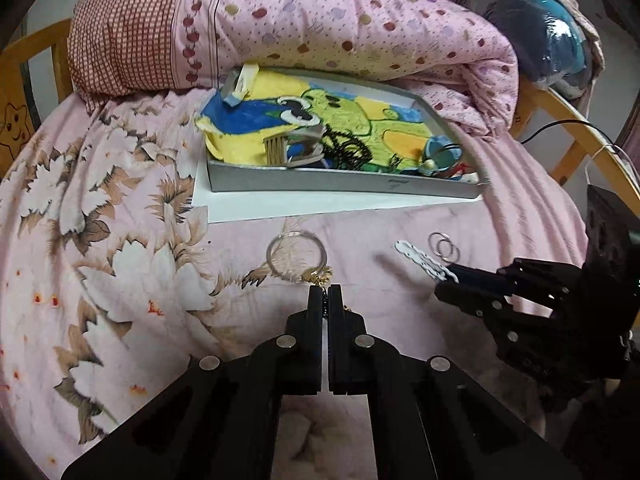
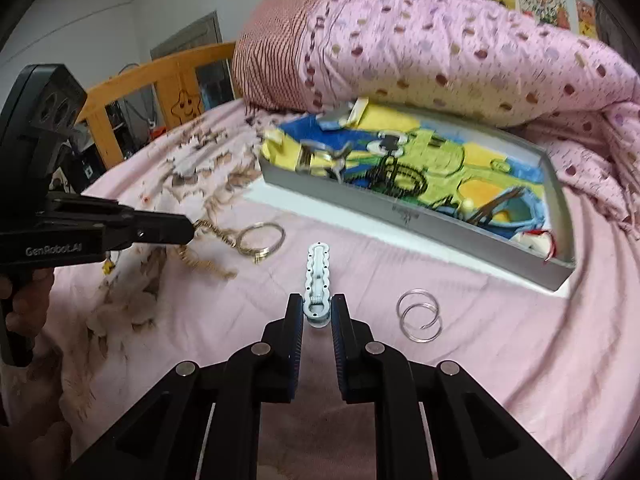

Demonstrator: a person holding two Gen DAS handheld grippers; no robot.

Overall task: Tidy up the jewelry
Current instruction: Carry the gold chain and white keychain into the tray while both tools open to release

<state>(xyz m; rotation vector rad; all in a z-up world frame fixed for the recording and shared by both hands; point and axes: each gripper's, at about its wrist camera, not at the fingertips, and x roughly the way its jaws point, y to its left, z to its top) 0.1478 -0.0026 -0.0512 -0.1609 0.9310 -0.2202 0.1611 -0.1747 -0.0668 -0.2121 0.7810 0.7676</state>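
Note:
My left gripper [image 1: 325,290] is shut on the gold chain [image 1: 322,277] attached to a silver bangle [image 1: 296,255] lying on the pink bedsheet; it also shows in the right wrist view [image 2: 192,230] with the bangle [image 2: 262,240]. My right gripper [image 2: 317,304] is closed around the end of a white hair clip [image 2: 318,276] on the sheet; whether the pads press it is unclear. In the left wrist view the clip [image 1: 420,258] sticks out of the right gripper [image 1: 448,276]. Two silver hoop rings [image 2: 420,316] lie just right of it.
A grey tray [image 1: 340,186] lined with a cartoon towel holds hair clips and black bands; it also shows in the right wrist view [image 2: 400,216]. A rolled pink quilt [image 1: 340,24] lies behind it. A wooden bed rail [image 2: 160,68] borders the bed.

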